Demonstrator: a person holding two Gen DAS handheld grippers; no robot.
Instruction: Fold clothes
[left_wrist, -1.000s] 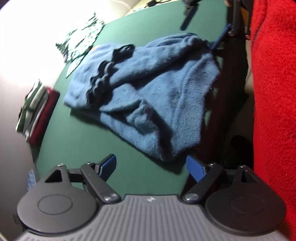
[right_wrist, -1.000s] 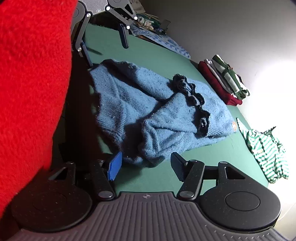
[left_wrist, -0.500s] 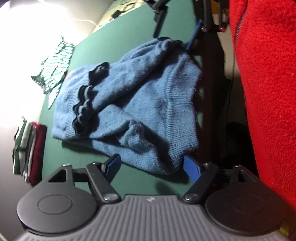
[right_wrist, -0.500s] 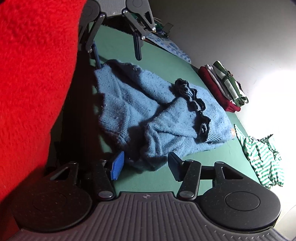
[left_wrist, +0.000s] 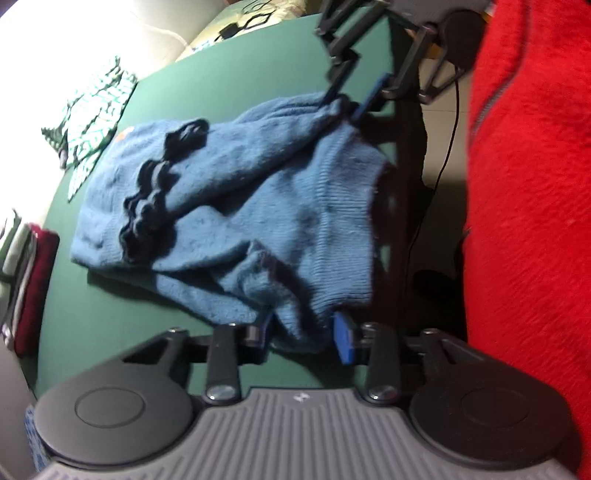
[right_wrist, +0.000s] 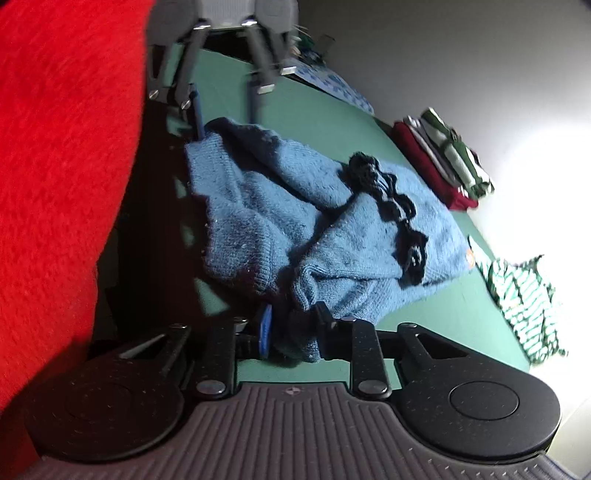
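A blue knit sweater with a dark ruffled collar lies crumpled on the green table. My left gripper is closing, and one corner of the hem nearest the person is bunched between its blue pads. In the right wrist view the same sweater fills the middle. My right gripper is closing on the hem's other corner, with fabric filling the gap. Each gripper shows at the far end of the other's view: the right gripper and the left gripper, both at the sweater's edge.
A stack of folded clothes sits at the table's far side, with a green-and-white striped garment beside it. The person's red fleece is close along the near table edge, where the hem overhangs slightly.
Both grippers have come in onto the sweater's hem corners, and their jaws have narrowed from wide apart to pinching fabric. The left one has tipped further down.
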